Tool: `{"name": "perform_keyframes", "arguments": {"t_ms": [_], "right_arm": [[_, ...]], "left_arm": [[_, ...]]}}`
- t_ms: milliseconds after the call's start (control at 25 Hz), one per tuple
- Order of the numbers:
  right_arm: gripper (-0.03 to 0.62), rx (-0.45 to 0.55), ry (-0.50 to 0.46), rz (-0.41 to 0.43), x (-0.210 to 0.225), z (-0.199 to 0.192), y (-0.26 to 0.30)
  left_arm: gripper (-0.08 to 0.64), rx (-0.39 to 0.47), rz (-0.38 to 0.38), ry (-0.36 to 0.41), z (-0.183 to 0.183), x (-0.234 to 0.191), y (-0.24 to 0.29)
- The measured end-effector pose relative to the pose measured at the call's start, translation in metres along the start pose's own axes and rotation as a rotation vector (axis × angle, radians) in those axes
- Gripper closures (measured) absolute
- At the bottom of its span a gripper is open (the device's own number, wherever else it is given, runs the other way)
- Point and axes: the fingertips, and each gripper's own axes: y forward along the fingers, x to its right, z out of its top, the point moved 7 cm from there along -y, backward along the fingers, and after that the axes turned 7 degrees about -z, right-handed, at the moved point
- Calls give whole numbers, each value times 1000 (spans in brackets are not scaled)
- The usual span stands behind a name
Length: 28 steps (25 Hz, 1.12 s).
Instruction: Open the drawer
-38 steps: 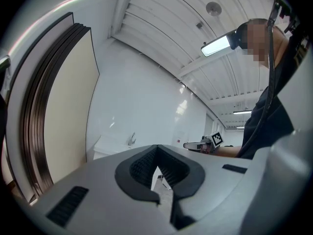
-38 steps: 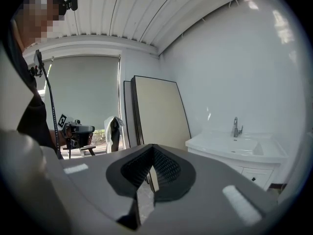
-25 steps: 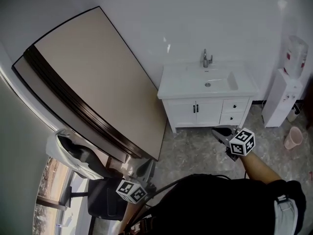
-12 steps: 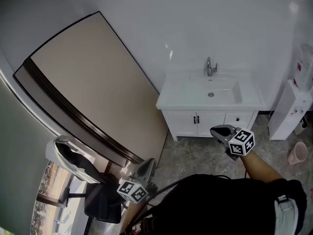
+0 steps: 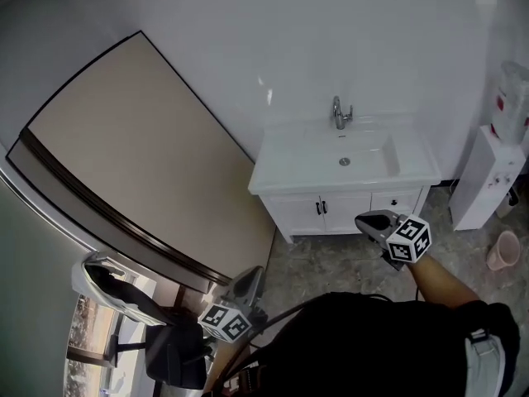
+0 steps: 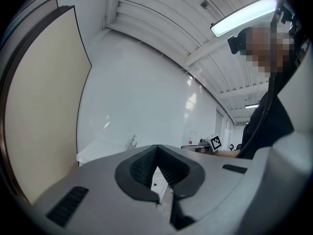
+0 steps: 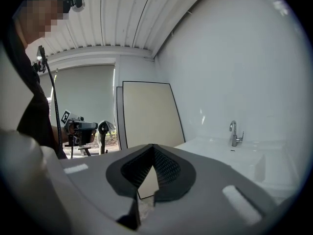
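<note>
A white vanity (image 5: 289, 176) with a sink and a chrome faucet (image 5: 339, 112) stands against the far wall. Its small drawer (image 5: 399, 201) with a dark knob sits at the right under the countertop, beside two doors with black handles. My right gripper (image 5: 372, 220) hovers short of the drawer front, shut and holding nothing, just left of and below the drawer. My left gripper (image 5: 246, 284) is low at my left side, far from the vanity, pads together and empty. The left gripper (image 6: 156, 151) view shows the vanity top (image 6: 105, 148) ahead; the right gripper (image 7: 153, 148) view shows the faucet (image 7: 235, 133).
A large beige board (image 5: 140, 155) with a dark edge leans on the wall left of the vanity. A white water dispenser (image 5: 496, 164) and a pink bin (image 5: 498, 251) stand at the right. A chair draped with cloth (image 5: 116, 284) is at the lower left by a window.
The vanity has come nearer and shifted left in the head view as both grippers travelled forward with the person. Both pairs of jaws stayed shut.
</note>
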Motion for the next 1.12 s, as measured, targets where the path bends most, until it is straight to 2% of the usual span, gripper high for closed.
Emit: {"name": "perform_keyframes", "arguments": {"t_ms": [240,640,920,1120], "right_arm": [[594,-14,11,-89,15,-2,12],[594,2,12,-245,12,31,83],[594,12,26,-292,2,49,150],[594,4,42,-311,-2,53,194]], "left_arm": [[560,-16,-102,-13,1,-39,32],[560,-28,-238,-4,42,-157,58],[560,-44,-268,-8,72,-233,54],[560,-54,-284,-5,78,-282,48]]}}
